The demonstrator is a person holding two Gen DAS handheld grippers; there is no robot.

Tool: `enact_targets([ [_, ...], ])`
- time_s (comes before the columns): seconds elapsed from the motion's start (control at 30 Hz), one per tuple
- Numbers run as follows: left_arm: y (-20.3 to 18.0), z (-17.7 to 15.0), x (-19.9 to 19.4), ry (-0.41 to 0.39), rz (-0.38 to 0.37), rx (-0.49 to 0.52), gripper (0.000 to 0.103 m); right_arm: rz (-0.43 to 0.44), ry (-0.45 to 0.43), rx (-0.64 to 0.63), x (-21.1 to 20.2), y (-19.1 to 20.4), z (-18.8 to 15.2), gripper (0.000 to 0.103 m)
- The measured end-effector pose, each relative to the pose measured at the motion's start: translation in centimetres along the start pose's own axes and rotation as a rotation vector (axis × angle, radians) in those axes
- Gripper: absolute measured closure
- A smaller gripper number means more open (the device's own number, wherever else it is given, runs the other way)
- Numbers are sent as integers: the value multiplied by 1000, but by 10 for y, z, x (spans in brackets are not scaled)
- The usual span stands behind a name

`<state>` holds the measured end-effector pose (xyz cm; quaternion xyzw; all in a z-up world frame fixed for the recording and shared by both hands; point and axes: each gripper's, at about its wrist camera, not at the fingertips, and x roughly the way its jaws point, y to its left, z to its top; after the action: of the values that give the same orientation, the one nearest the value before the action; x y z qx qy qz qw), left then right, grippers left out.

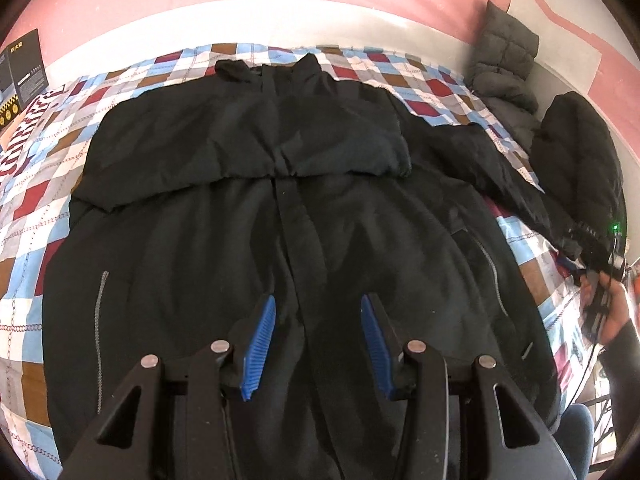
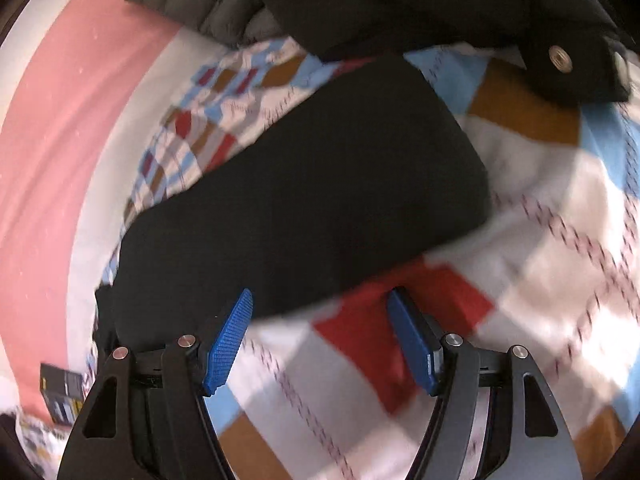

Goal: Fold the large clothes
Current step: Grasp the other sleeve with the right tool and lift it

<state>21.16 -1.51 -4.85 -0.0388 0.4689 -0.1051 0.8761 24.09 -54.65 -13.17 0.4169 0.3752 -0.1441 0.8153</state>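
While my left gripper point(image 1: 318, 344) hangs open and empty above the lower front of the black jacket point(image 1: 280, 220), I can judge how far the folding has got. That jacket lies face up on the checked bedspread point(image 1: 44, 168), collar at the far end and hem near me, closed down its middle. One sleeve point(image 1: 256, 144) is already laid across the chest, its cuff ending right of the middle line. Its other sleeve point(image 1: 500, 176) still runs out to the right, towards my right hand point(image 1: 608, 312) at the edge of the left view. From the right wrist, my right gripper point(image 2: 320, 340) is also open with nothing between its fingers, just above the bedspread point(image 2: 520, 240), and the sleeve's end point(image 2: 320, 184) lies just beyond the tips, blurred, so I cannot tell whether the left finger touches it. By my reckoning the fold is early: one sleeve in, the second still to be brought across, then the body doubled from hem towards collar. A grey quilted garment point(image 1: 504, 64) and another dark one point(image 1: 580, 152) lie at the far right of the bed, seemingly waiting their turn, and dark boxes point(image 1: 24, 68) stand at the far left.
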Motion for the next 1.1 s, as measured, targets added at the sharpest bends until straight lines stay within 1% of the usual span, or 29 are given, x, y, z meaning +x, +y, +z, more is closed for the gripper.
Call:
enact_targets([
  [0.17,9,0,9,15,22,-19,56,-3,-55,74,7,-4,19,33],
  [0.2,11,0,9,14,24,-24,56,-15,-61,78,8,-3,21,38],
  [0.23,13,1,9,12,27,-28,56,-50,-67,75,7,-1,24,59],
  [0.27,15,2,9,9,31,-32,56,-62,-72,68,5,2,27,71],
  [0.33,19,3,7,2,35,-39,56,-52,-78,48,-2,9,31,76],
  [0.4,25,4,4,-6,39,-45,56,-57,-106,-12,-14,25,35,78],
  [0.5,34,4,0,-18,45,-63,56,-4,-145,-97,-41,57,38,79],
  [0.57,40,6,-4,-25,48,-74,56,45,-180,-169,-66,91,40,79],
  [0.6,43,6,-5,-30,50,-80,56,64,-188,-191,-72,103,40,79],
  [0.67,48,7,-10,-40,53,-90,56,119,-216,-266,-95,143,38,79],
  [0.7,52,7,-12,-46,55,-96,56,137,-223,-289,-101,155,36,79],
  [0.77,59,8,-16,-56,60,-106,56,194,-233,-351,-114,192,31,79],
  [0.9,76,8,-22,-76,69,-132,56,295,-213,-489,-126,270,4,79],
  [1.0,90,7,-27,-90,75,-157,56,343,-183,-570,-122,314,-23,80],
  [1.07,101,6,-29,-97,83,-174,56,372,-148,-628,-112,348,-47,80],
  [1.1,106,5,-30,-98,88,-182,56,379,-136,-644,-108,355,-55,80],
])
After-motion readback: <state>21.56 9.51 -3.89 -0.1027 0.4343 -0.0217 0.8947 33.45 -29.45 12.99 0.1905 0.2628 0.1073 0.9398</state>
